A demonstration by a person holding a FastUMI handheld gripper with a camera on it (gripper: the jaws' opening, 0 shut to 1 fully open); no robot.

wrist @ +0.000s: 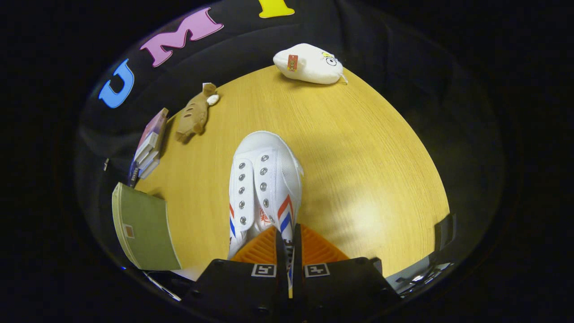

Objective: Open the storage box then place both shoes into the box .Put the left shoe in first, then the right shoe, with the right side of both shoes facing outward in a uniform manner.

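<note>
Hiding the white shoe [264,179]'s heel, gripper [289,242] jaws clamped on it

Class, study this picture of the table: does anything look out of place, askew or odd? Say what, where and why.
The white shoe has empty eyelets, no laces, and the gripper has its jaws pinched on the shoe's side wall. The books by the brown plush toy lean in an uneven row. Nothing looks spilled or damaged.

Hand-held gripper [289,251] clamped on shoe [264,179]

Ridged tongs [288,244], square-coded black mounts
</note>
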